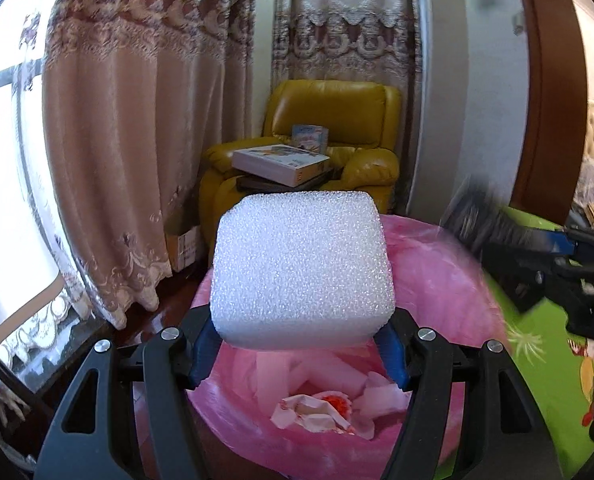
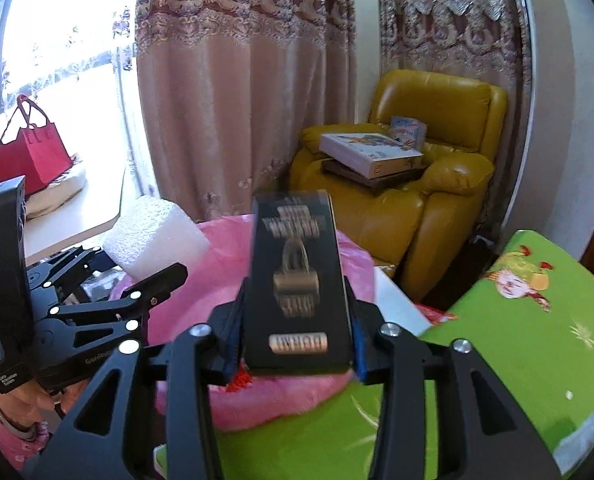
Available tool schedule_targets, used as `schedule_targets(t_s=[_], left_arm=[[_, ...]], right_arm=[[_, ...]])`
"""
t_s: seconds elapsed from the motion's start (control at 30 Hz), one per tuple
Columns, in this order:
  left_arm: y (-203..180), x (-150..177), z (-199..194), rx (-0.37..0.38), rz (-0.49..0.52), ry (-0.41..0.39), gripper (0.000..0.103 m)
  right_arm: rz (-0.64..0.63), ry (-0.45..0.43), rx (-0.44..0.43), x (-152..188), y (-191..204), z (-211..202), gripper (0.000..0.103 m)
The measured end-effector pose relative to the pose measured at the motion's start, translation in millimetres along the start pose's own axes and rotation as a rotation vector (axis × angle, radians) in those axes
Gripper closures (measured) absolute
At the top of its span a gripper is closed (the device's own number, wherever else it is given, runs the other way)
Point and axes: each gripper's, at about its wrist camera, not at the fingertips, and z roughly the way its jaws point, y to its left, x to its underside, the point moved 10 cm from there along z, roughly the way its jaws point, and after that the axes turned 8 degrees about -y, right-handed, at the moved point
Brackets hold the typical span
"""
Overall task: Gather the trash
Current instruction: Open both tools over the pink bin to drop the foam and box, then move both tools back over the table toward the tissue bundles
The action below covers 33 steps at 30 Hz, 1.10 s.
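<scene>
The left hand-held gripper [image 1: 301, 356] clasps a white foam block [image 1: 303, 268] between its blue pads, holding it above the open mouth of a pink trash bag [image 1: 449, 280]. The right hand-held gripper [image 2: 297, 344] carries a black carton [image 2: 297, 280] with gold print. Its pads sit at the carton's sides, but blur hides whether they still press, so I cannot tell whether it grips or has let go. The carton hangs over the bag's near edge, beside a green mat [image 2: 517, 340].

To do this step well, each piece should probably be brought squarely over the opening before the pads part, since the bag's rim is soft and could fold inward. The carton looks closer to the edge than the foam, so it likely needs moving further in. Releasing one at a time would lower the chance of a collision.

Count: two hand-held grippers, one foam block, one black carton, one pink bag. Inside the bag lie several crumpled wrappers [image 1: 317, 412], too tangled to number.
</scene>
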Motion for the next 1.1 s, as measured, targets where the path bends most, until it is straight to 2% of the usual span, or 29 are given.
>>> schedule_targets(t_s=[0.03,0.07,0.1,0.13,0.27,0.37,0.53,0.7,0.9,1.0,1.1], left_arm=[[3.3,-1.1,0.9,-0.002,-0.012,0.002,0.037],[7.4,-1.5,0.4,-0.005,-0.026,0.001,0.031],[9.7,-2.3,-1.5,-0.010,-0.031,-0.003,0.026],[11.4,-3.4,-4.2,-0.020,-0.033,-0.009,0.017],[4.1,-11.6,-22.9,-0.016,-0.024,-0.036,0.013],[-21.0,-13.1,-38.2,0.010,-0.017,-0.042,0.012],[-106.5,-17.9,-64.7,0.154,0.009,-0.062,0.010],[-229.3,-6.7,-78.6,0.350,0.063,-0.019,0.010],[-349.2,35.7,-90.8,0.467,0.155,0.055,0.010],[-389.8,52.5,-95.5,0.503,0.181,0.082,0.010],[-414.4,62.9,-96.8,0.492,0.217,0.079,0.010]], right_arm=[[0.005,-0.008,-0.007,-2.8,2.0,0.0,0.035],[0.016,-0.021,-0.019,-6.9,1.1,-3.0,0.030],[0.023,-0.029,-0.018,-9.1,-0.4,-6.4,0.029],[0.035,-0.042,-0.011,-12.4,-5.5,-14.1,0.029],[0.042,-0.097,0.028,-18.3,-27.9,-57.2,0.029],[0.027,-0.123,0.089,-11.0,-50.0,-101.4,0.029],[0.046,-0.147,0.225,21.0,-100.3,-178.8,0.028],[0.092,-0.115,0.415,70.8,-164.4,-254.6,0.028],[0.219,-0.115,0.592,126.3,-238.6,-337.7,0.028],[0.284,-0.100,0.662,152.4,-270.6,-366.8,0.028],[0.332,-0.086,0.697,170.8,-289.1,-379.8,0.028]])
